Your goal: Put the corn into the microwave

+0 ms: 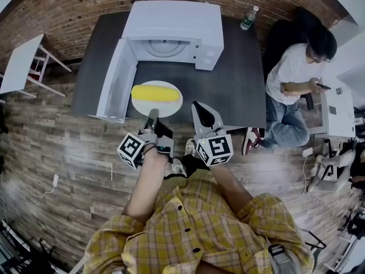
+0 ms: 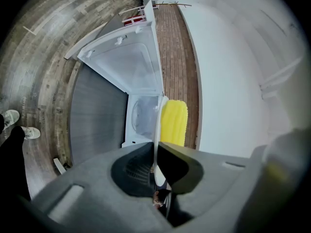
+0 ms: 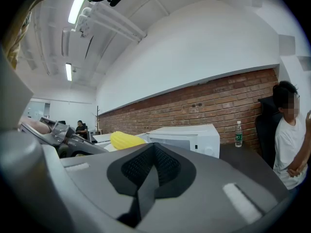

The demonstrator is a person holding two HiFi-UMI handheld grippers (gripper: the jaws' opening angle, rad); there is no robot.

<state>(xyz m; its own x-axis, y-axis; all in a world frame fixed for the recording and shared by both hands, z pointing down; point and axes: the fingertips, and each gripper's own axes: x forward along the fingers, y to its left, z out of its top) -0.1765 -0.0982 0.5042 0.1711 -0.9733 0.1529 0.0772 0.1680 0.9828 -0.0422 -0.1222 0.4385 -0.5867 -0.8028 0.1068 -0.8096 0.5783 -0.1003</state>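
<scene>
The round white plate looks smooth and glossy, the yellow corn cob on it bumpy and matt. At its twelve o'clock, the boxy white microwave is satin-smooth; the dark grey tabletop is matt.

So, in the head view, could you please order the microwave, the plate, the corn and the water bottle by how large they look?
1. microwave
2. plate
3. corn, nearly as long as the plate but much narrower
4. water bottle, which looks smallest; it stands farther from the camera, so its rank against the corn is less sure
</scene>
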